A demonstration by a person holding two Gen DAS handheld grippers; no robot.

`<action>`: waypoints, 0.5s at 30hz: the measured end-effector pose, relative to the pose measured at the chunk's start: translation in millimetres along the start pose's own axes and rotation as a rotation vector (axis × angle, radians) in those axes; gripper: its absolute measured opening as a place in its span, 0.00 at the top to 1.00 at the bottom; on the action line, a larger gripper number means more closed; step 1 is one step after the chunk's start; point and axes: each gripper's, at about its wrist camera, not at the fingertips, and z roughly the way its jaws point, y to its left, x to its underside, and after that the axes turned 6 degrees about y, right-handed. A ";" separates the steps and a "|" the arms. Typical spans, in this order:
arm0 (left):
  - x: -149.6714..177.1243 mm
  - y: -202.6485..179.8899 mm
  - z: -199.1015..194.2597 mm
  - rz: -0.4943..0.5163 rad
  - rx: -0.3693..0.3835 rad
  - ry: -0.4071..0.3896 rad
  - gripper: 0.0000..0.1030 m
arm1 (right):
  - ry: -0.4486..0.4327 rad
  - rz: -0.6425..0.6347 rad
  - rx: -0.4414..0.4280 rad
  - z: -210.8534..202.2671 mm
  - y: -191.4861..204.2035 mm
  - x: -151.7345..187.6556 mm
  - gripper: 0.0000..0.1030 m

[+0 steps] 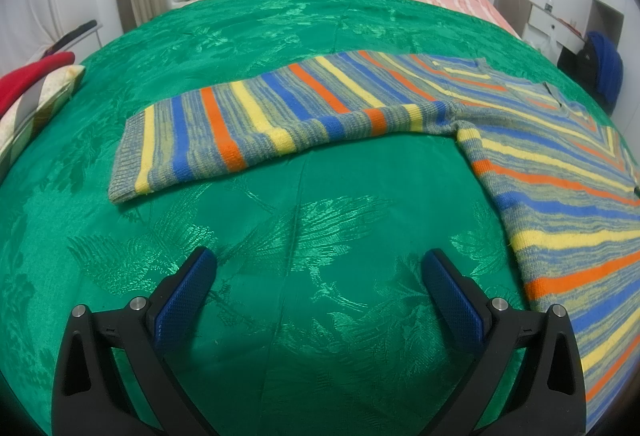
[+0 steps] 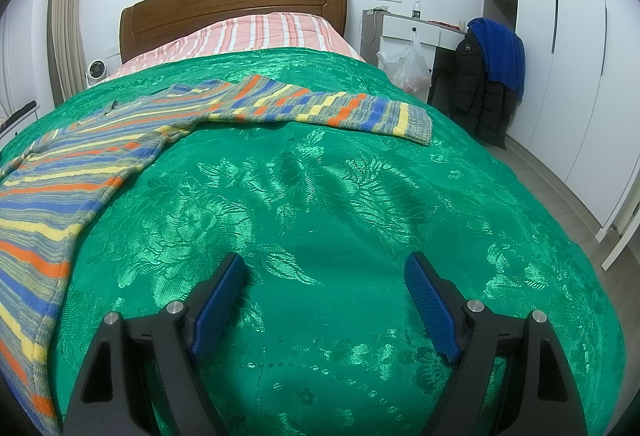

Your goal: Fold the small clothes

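We saw the left gripper (image 1: 320,268) spread wide and holding nothing above the green bedspread (image 1: 280,215), and the right gripper (image 2: 324,272) likewise wide and bare. The striped sweater (image 1: 540,163) lay flat across the bedspread's middle, apart from both. Only the left view showed its left sleeve (image 1: 240,127) reaching toward the bed's left edge; only the right view showed the right sleeve (image 2: 340,111) and the dark jacket (image 2: 476,83).

Left gripper (image 1: 320,264), right gripper (image 2: 324,268): agape.
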 end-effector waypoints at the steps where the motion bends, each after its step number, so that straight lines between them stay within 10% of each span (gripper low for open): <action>1: 0.1 0.1 -0.1 0.000 0.000 0.000 0.00 | 0.000 0.000 0.000 -0.3 -0.4 0.6 0.21; 15: 0.0 0.0 0.0 0.000 0.000 0.000 0.00 | 0.026 -0.002 -0.037 -0.1 0.2 -0.8 0.17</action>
